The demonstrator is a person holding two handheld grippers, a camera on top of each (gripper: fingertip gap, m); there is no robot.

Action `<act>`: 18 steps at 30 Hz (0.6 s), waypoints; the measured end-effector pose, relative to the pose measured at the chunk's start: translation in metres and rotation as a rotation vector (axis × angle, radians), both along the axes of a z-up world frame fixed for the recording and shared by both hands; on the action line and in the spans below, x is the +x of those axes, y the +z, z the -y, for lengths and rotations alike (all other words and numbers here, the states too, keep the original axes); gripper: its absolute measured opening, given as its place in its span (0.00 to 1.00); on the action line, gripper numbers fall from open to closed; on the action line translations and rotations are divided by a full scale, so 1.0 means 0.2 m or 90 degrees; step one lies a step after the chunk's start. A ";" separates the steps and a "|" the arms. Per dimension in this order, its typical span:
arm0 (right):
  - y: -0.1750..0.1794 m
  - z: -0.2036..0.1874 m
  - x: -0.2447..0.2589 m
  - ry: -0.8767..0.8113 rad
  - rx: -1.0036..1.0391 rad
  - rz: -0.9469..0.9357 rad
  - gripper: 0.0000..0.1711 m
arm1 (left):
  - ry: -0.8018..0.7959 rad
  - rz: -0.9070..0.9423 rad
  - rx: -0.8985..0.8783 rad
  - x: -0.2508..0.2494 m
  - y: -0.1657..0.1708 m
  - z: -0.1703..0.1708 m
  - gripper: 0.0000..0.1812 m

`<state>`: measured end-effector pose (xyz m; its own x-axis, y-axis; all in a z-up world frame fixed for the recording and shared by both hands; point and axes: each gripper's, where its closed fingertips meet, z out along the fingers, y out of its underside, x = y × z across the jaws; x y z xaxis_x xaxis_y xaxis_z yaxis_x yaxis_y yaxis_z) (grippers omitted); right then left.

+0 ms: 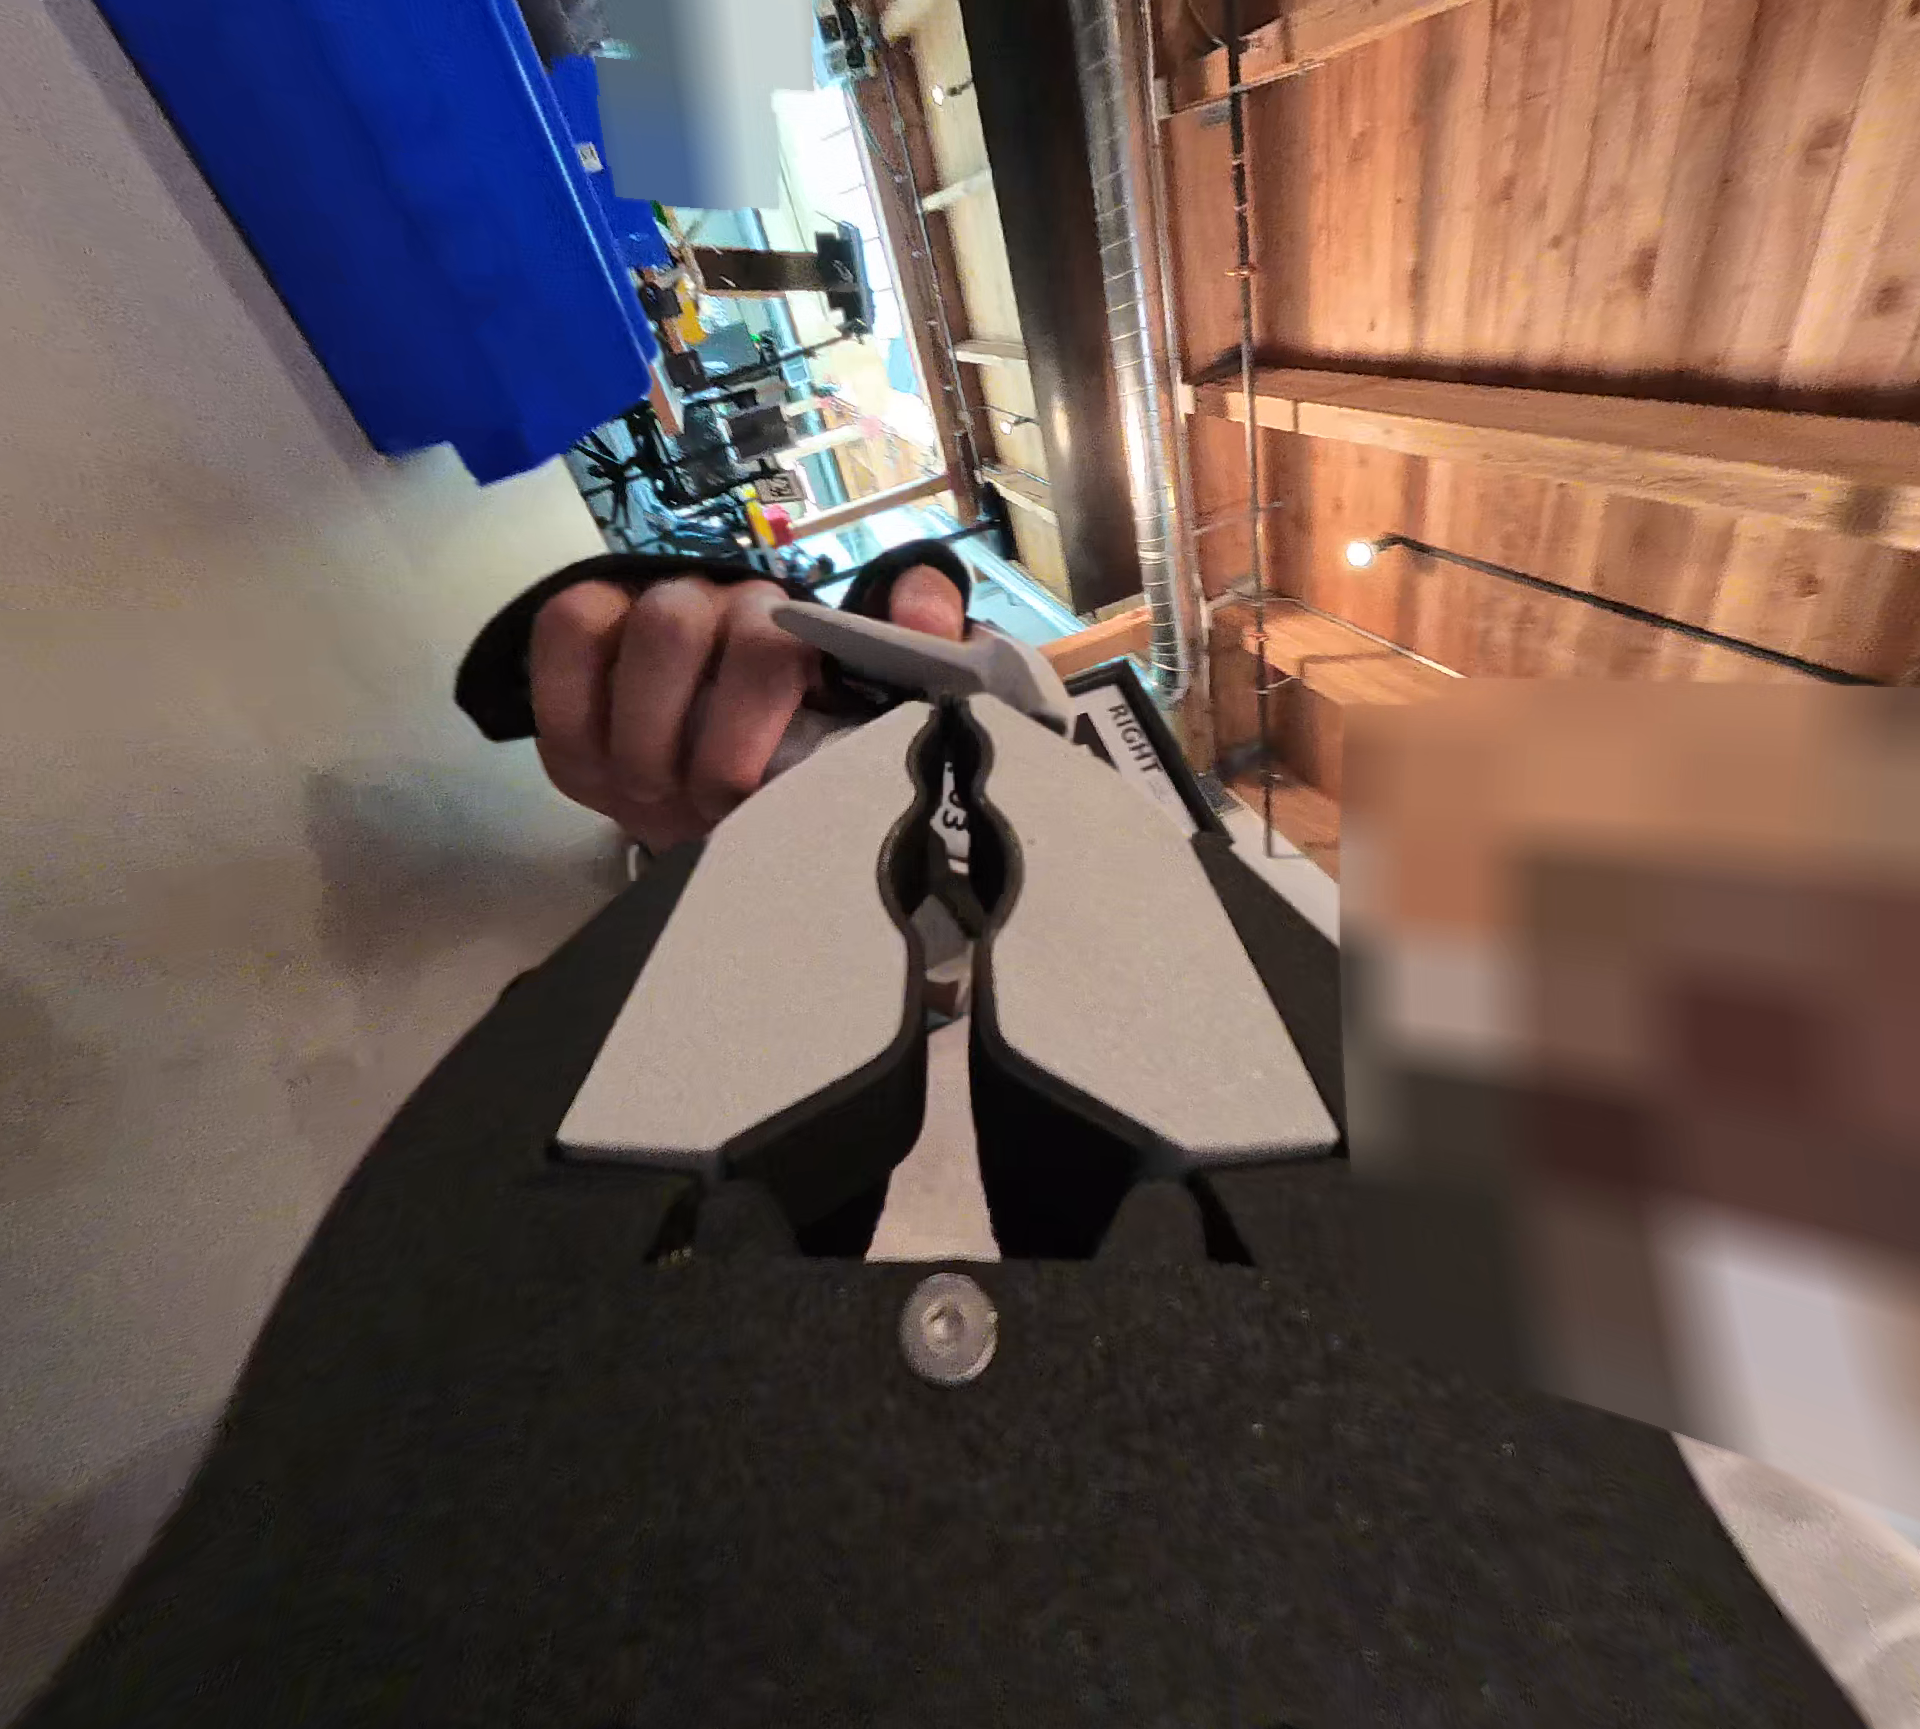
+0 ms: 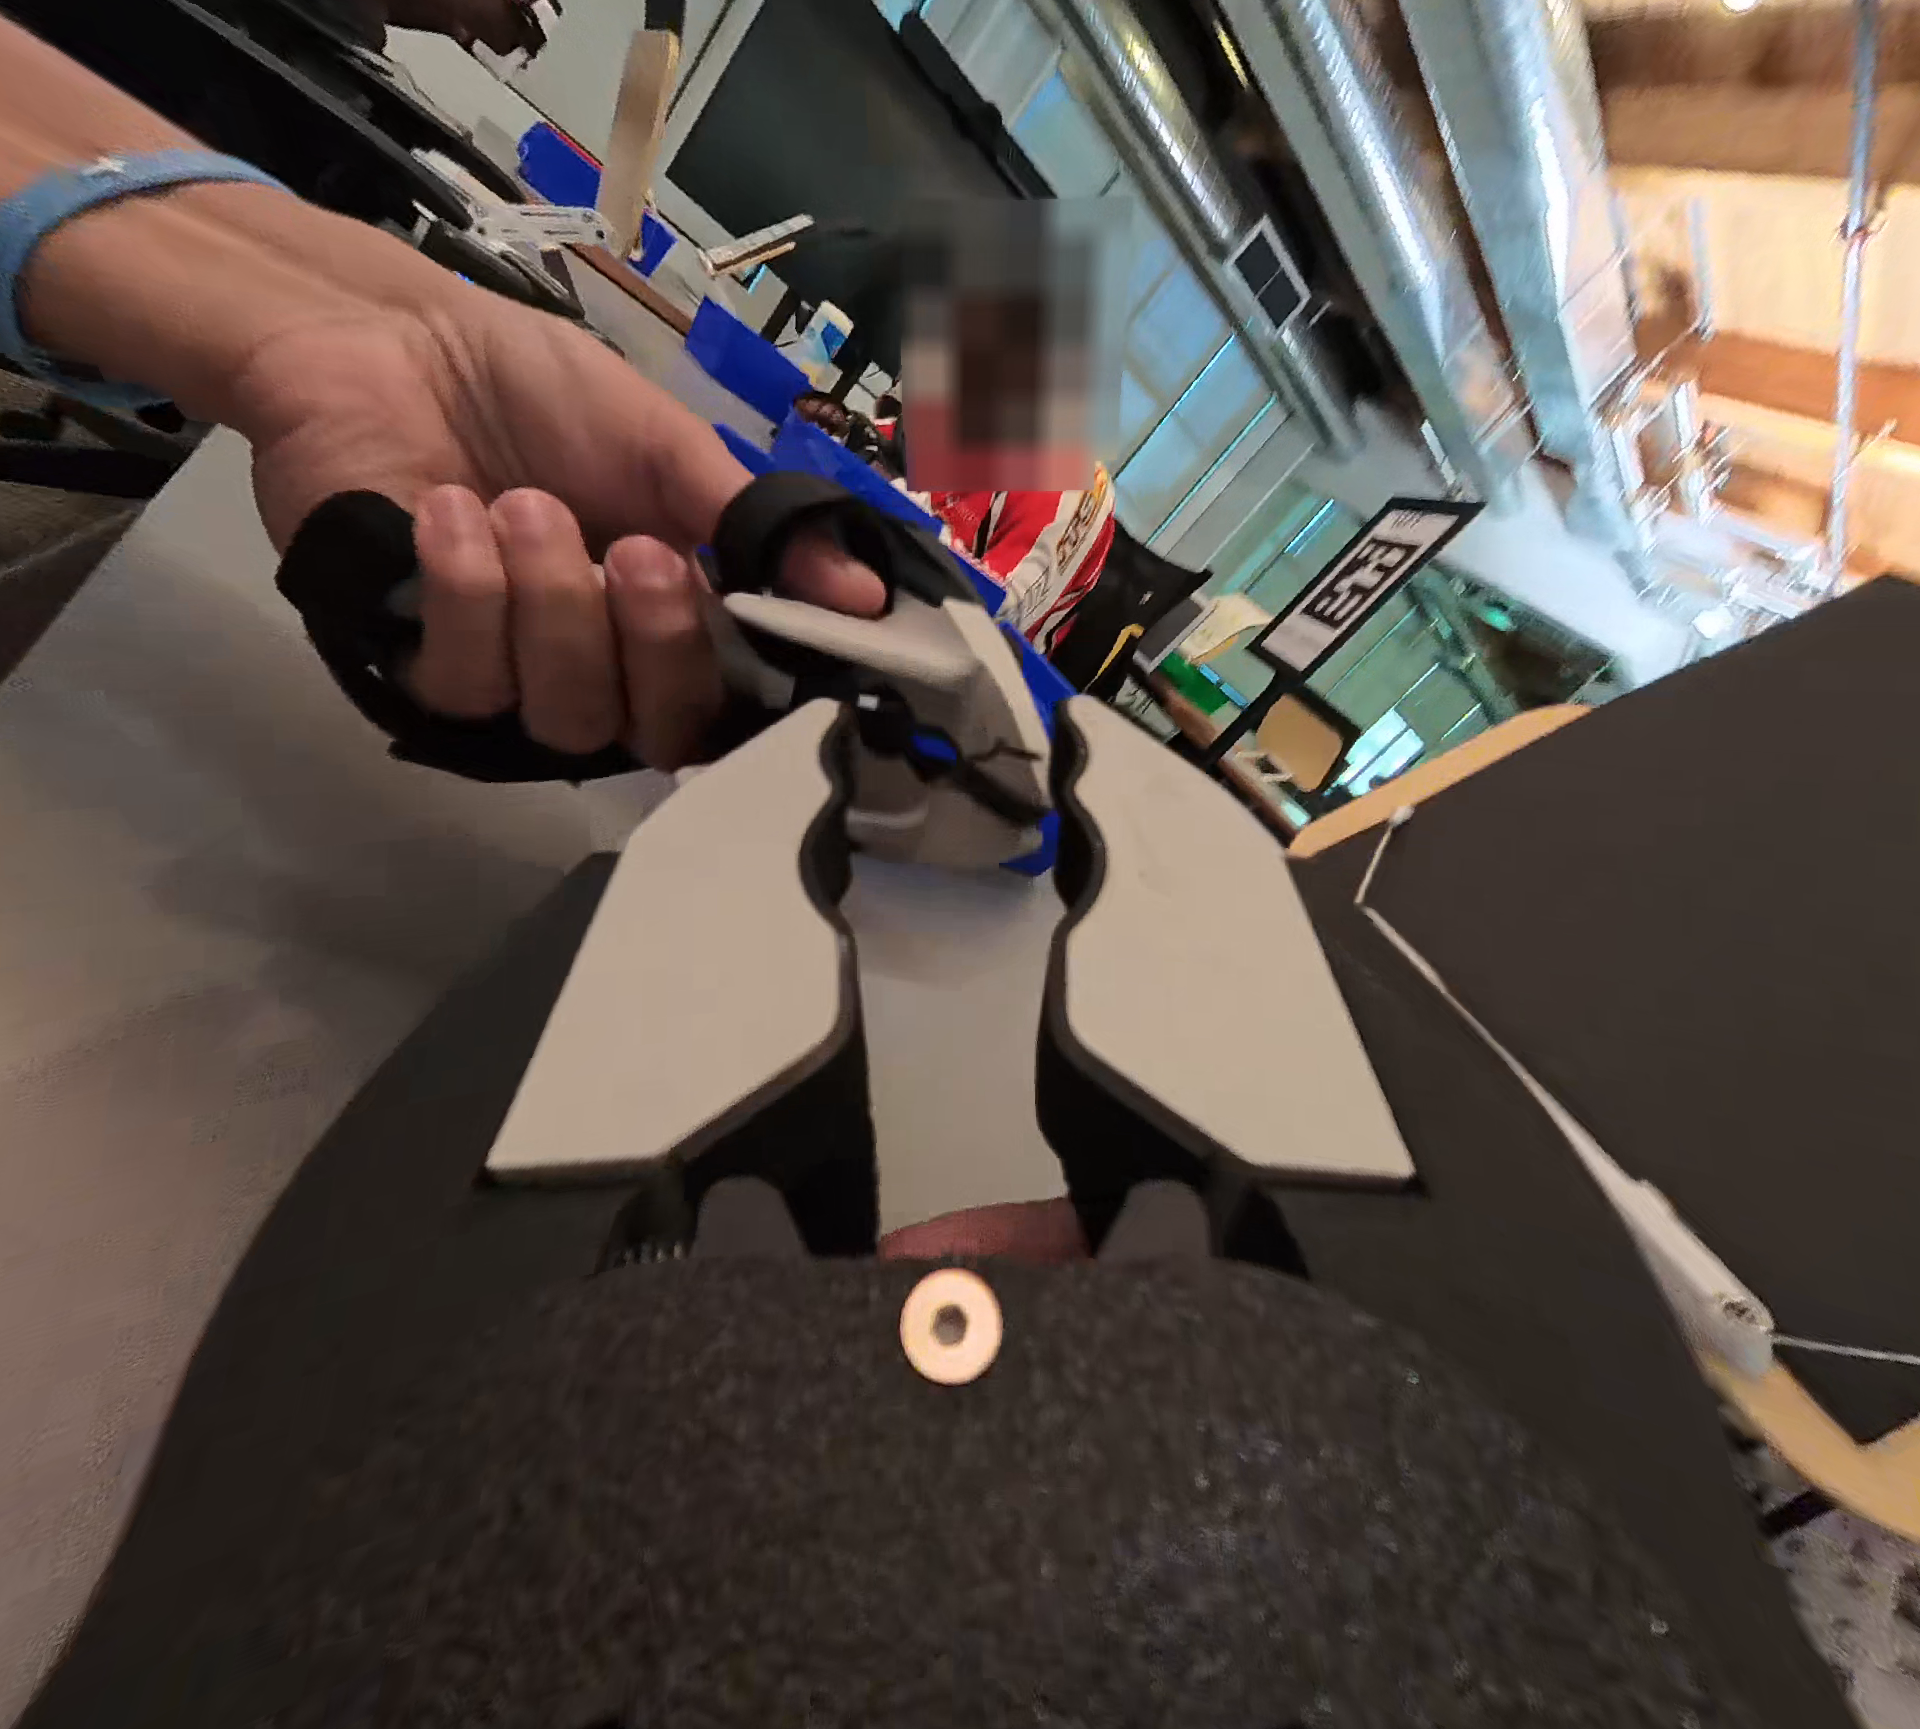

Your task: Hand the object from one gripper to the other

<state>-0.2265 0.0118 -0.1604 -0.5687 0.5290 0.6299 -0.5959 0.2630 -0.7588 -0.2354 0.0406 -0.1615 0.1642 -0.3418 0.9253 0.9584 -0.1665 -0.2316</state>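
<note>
**Holding the Object at the Transfer Point**

Left gripper (image 1: 951,729): fingers drawn almost together, pinching a thin dark part of the object (image 1: 950,749) at their tips. The right wrist view shows the object (image 2: 932,750) as a small blue-and-black item, its form unclear.

Right gripper (image 2: 951,786): fingers partly spread, flanking the object and the left gripper's tips; contact cannot be confirmed. A hand (image 2: 499,536) holds the left gripper above a pale table (image 2: 208,900).

Matt grey claw fingers (image 2: 686,983), rough black felt-like body (image 2: 935,1523), wooden ceiling (image 1: 1558,225)
</note>
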 end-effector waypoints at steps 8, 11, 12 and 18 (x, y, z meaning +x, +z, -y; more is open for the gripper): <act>0.00 -0.02 0.04 -0.013 0.037 -0.086 0.03 | -0.029 0.044 0.020 0.03 0.00 -0.01 0.00; -0.03 -0.01 0.04 -0.008 0.061 -0.096 0.00 | -0.031 0.051 0.018 0.03 0.00 -0.01 0.00; -0.03 -0.01 0.04 -0.010 0.061 -0.090 0.00 | -0.028 0.051 0.016 0.03 -0.01 -0.01 0.00; -0.01 -0.04 0.00 0.008 0.026 0.020 0.00 | 0.033 -0.071 -0.017 -0.03 -0.02 0.00 0.05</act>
<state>-0.2268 0.0196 -0.1629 -0.5951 0.4963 0.6320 -0.5748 0.2867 -0.7664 -0.2420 0.0399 -0.1663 0.2835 -0.3064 0.9087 0.9344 -0.1250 -0.3337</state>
